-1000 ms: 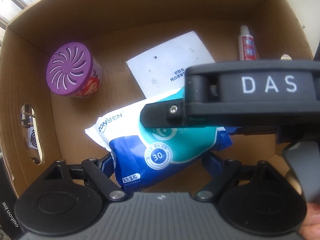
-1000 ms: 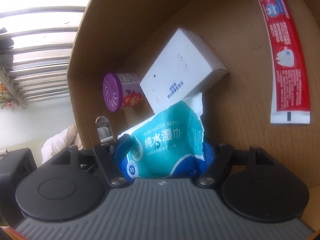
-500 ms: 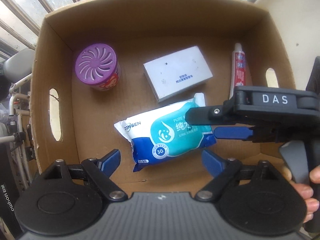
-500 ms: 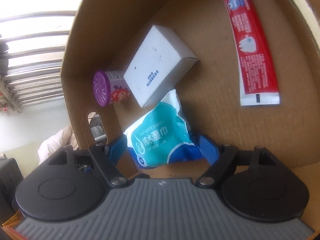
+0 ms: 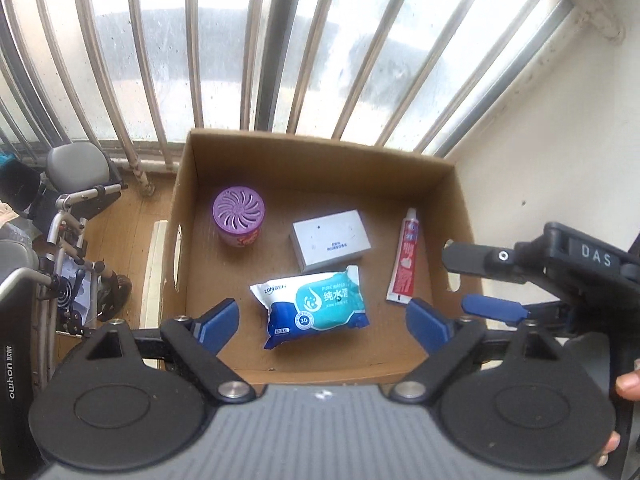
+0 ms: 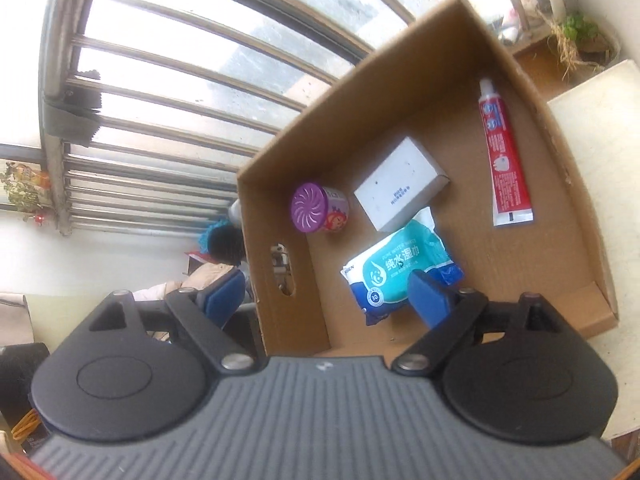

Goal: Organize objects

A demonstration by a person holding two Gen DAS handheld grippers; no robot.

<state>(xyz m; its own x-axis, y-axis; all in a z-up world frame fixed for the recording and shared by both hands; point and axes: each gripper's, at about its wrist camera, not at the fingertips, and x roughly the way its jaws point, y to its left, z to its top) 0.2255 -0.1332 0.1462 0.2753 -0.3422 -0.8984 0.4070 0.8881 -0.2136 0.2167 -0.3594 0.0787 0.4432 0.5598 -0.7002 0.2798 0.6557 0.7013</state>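
An open cardboard box (image 5: 320, 148) holds a blue and teal wipes pack (image 5: 316, 308), a white carton (image 5: 330, 244), a purple-lidded air freshener (image 5: 239, 216) and a red toothpaste tube (image 5: 405, 264). My left gripper (image 5: 322, 324) hangs high above the box, its jaws opening, nothing between them. My right gripper (image 6: 326, 294) is also raised above the near box edge, jaws opening and empty. It shows at the right of the left wrist view (image 5: 476, 284). The right wrist view shows the wipes pack (image 6: 400, 268), carton (image 6: 400, 184), freshener (image 6: 316, 210) and tube (image 6: 506, 160).
A barred window (image 5: 280, 40) runs behind the box. A metal-framed wheeled chair (image 5: 72, 240) stands to the left on the wooden floor. A white wall (image 5: 560, 160) is close on the right. A potted plant (image 6: 576, 32) sits on the sill beyond a pale surface (image 6: 592, 160).
Both grippers have let go of the wipes pack and risen out of the box. The pack now lies on the box floor, and the right jaws have spread wider.
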